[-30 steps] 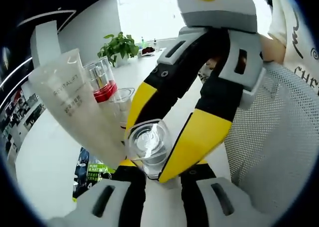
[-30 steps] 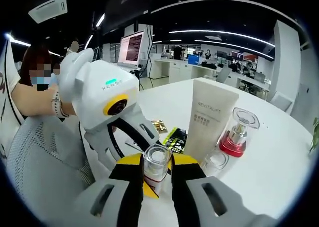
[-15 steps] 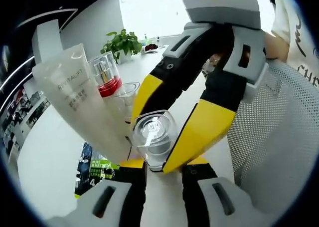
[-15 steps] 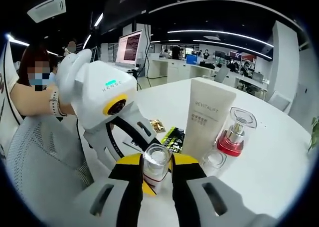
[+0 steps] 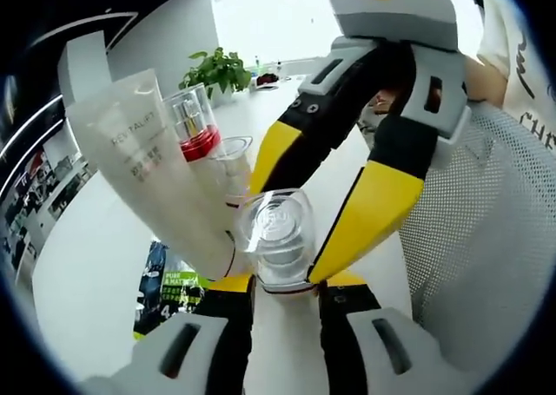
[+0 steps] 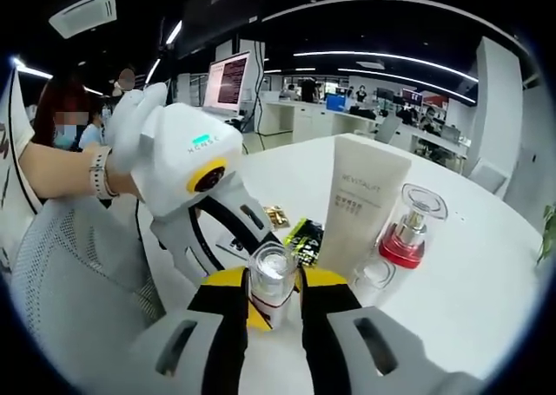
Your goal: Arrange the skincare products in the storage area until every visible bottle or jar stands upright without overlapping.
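An open office with ceiling strip lights, desks and a lit monitor (image 6: 228,83) lies behind a round white table (image 6: 469,273), and a potted plant (image 5: 219,68) stands at the far edge of this table. On the table a small clear jar (image 6: 269,278) with a transparent lid stands upright, and both tools meet at it. The right gripper (image 6: 273,295) has its yellow-tipped jaws narrow and pressed on the two sides of the jar, so it holds it. The left gripper (image 5: 278,284) reaches the same jar from the opposite side; its jaws are close around the base, but I cannot tell if they really press it. Just beside the jar, to the right in the right gripper view, a white cream tube (image 6: 360,204) stands upright on its cap. Next to the tube stands a clear bottle with a red base (image 6: 412,227), and a small empty clear cup (image 6: 372,279) is near it. A dark packet with green print (image 6: 305,241) lies flat behind the jar. A white mesh chair back (image 5: 486,239) is near the table.
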A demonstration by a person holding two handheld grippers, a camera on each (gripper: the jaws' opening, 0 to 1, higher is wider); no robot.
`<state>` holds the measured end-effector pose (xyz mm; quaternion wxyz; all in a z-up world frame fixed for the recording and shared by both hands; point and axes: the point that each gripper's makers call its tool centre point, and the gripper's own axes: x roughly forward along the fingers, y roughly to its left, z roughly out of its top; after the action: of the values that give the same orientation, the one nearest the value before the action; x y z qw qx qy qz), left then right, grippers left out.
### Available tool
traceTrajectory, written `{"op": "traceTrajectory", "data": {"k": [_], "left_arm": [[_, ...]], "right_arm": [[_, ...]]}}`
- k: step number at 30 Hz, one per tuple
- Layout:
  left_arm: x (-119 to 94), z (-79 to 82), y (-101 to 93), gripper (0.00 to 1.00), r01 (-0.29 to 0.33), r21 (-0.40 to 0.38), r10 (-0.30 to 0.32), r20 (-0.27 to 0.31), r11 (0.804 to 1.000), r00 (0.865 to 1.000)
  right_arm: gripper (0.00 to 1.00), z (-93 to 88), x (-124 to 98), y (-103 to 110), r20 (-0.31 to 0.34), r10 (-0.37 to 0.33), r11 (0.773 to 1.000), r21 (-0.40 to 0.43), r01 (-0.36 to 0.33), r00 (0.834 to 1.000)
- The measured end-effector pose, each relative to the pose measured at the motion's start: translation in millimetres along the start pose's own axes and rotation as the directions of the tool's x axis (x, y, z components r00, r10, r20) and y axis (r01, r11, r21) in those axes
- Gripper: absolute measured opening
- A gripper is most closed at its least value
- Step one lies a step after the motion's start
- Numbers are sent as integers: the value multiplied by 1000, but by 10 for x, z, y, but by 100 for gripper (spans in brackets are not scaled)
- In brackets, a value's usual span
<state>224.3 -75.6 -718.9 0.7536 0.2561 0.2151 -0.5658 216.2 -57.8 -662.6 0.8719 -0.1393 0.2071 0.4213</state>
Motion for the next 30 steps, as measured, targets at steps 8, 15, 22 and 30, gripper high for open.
{"op": "traceTrajectory", "data": {"k": [8, 15, 22, 30], "left_arm": [[-43, -72, 74, 27, -27, -23, 26, -19, 999, 999], [-79, -142, 97, 25, -43, -59, 40, -44, 997, 998], [-106, -173, 101, 21, -49, -90, 43, -59, 995, 997], [-123, -226, 92, 14, -52, -139, 41, -83, 989, 996]], "right_arm": [[24, -74, -20, -5, -28, 7, 1000, 18, -6, 1000], [25, -216, -15, -7, -98, 11, 1000, 18, -9, 995], [25, -344, -57, -81, -150, -7, 999, 31, 12, 989], [25, -469, -94, -170, -207, -33, 998, 51, 44, 978]]}}
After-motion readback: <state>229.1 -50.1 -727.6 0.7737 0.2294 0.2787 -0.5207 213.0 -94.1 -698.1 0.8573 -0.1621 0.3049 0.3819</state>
